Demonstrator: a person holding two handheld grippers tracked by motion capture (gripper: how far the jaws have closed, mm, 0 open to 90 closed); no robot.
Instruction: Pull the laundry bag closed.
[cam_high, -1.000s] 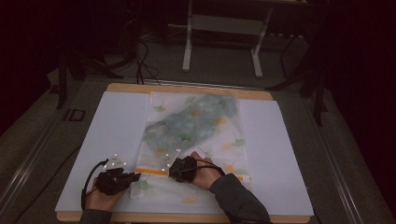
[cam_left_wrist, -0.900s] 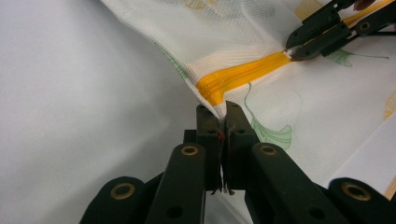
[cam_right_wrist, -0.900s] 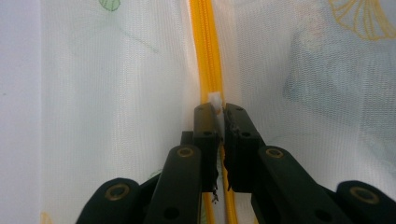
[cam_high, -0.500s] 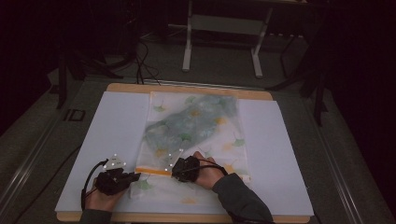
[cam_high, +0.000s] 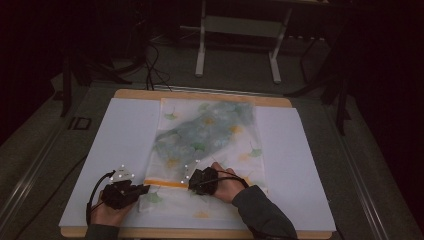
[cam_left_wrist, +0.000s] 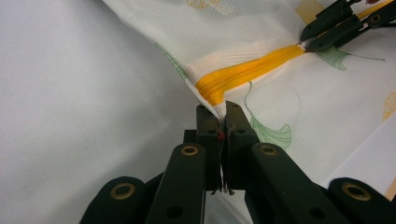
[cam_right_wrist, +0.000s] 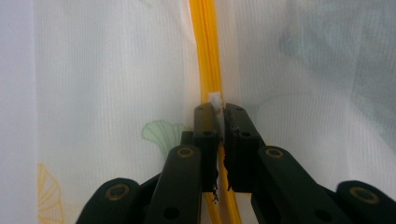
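Note:
A white mesh bag (cam_high: 210, 135) printed with green and yellow leaves lies flat on the mat, with something bluish inside its far half. A yellow zipper (cam_high: 162, 183) crosses its near end. My left gripper (cam_high: 145, 189) is shut on the bag's left edge just below the zipper's end (cam_left_wrist: 221, 109). My right gripper (cam_high: 192, 182) is shut on the small white zipper pull (cam_right_wrist: 215, 99), its tips (cam_right_wrist: 218, 109) on the yellow zipper (cam_right_wrist: 208, 46). In the left gripper view the zipper (cam_left_wrist: 247, 72) runs up to the right gripper (cam_left_wrist: 306, 43).
The bag rests on a white mat (cam_high: 115, 135) covering a wooden table (cam_high: 200, 95). Bare mat lies on both sides of the bag. Beyond the far edge stand a metal frame's legs (cam_high: 200, 50), with cables on the dark floor (cam_high: 150, 65).
The right gripper has edged slightly to the right along the zipper. The left gripper has held still on the bag's edge.

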